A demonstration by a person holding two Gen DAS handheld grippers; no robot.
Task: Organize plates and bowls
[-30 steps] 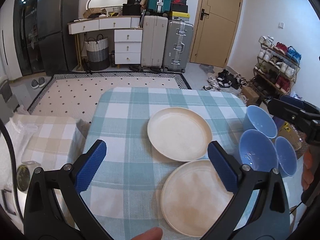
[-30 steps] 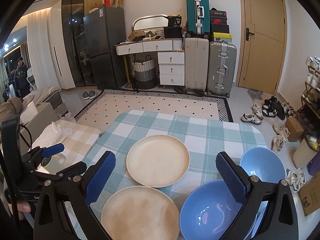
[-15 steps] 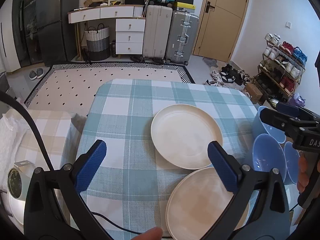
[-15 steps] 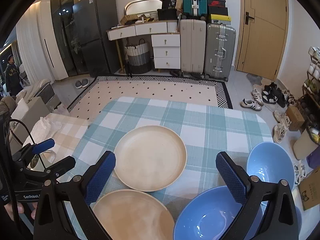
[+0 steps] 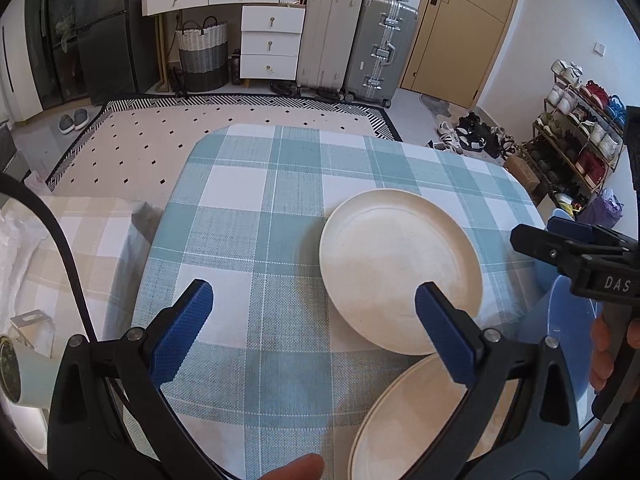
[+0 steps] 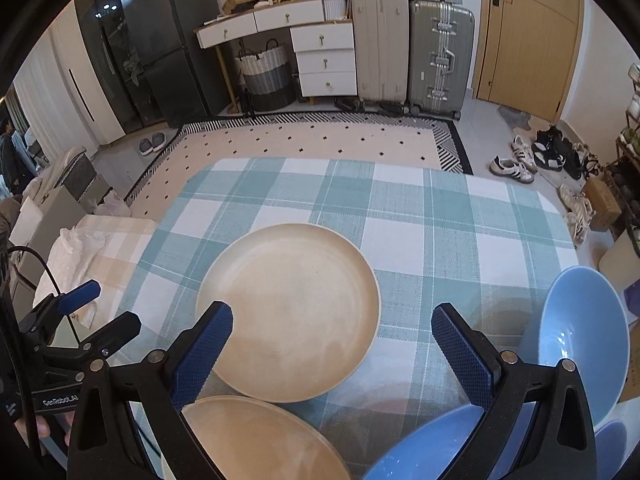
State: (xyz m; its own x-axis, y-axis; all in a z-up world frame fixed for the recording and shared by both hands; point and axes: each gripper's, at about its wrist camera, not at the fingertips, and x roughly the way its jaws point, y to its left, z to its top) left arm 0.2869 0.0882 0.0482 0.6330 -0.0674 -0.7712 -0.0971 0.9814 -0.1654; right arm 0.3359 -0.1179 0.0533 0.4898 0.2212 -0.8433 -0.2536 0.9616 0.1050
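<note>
Closing in on the table (image 5: 256,208), both grippers are sitting lower and nearer the dishes than a second ago. The left gripper (image 5: 314,334) is hanging spread and empty, the far plate (image 5: 400,268) just ahead of its right finger, the near plate (image 5: 420,420) under that finger. The right gripper (image 6: 332,354) is also spread, holding nothing, the far plate between its fingers and blue bowls (image 6: 580,344) to its right. Nothing is stacked yet; this approach probably means a first plate grasp is coming.
</note>
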